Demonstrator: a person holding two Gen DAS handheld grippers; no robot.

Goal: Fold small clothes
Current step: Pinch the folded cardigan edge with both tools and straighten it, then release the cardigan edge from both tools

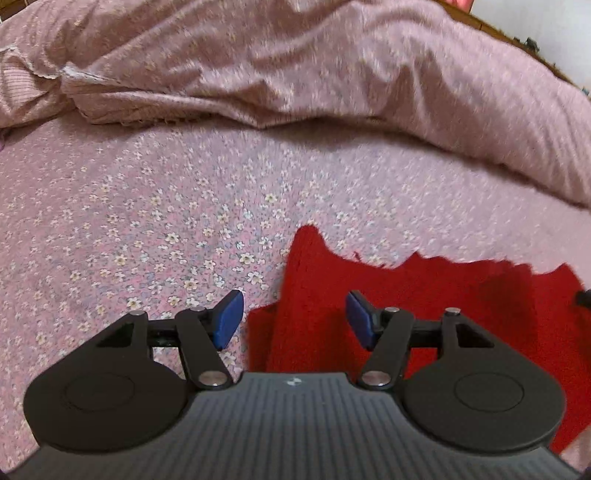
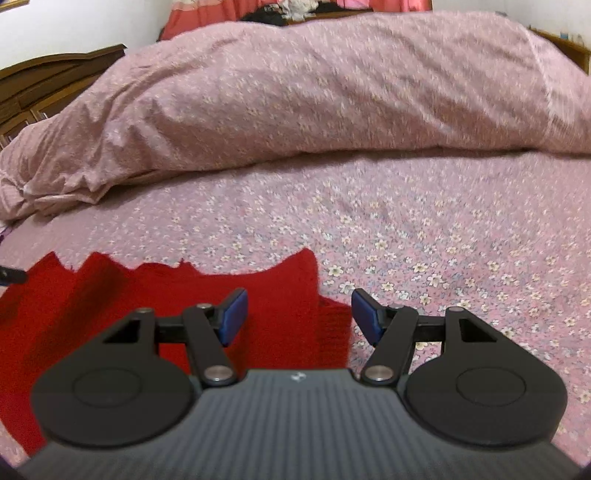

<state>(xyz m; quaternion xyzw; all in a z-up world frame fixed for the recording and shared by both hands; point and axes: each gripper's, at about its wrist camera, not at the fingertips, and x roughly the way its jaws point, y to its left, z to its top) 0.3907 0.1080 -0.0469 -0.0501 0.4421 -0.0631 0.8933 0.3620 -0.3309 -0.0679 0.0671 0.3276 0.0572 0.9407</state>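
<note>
Red knitted garment (image 1: pixel 424 295) lies flat on the bed sheet (image 1: pixel 147 229), a pink cloth printed with small white flowers. In the left wrist view it fills the near right of the scene; in the right wrist view the same garment (image 2: pixel 166 295) sits at the near left, its far edge ragged with several points sticking up.

Left tongs (image 1: pixel 294 319) are released, blue pads spread wide, hovering above the garment's left edge with nothing between them. Right tongs (image 2: pixel 299 316) are likewise released and empty, poised over the garment's right edge, where a ribbed strip shows.

Farther back, a bunched duvet (image 2: pixel 314 92) in matching pink floral cloth stretches across the bed. Dark wooden furniture (image 2: pixel 44 81) stands at the far left, and some pink and red fabric (image 2: pixel 207 14) is heaped beyond the duvet, too blurred to identify.
</note>
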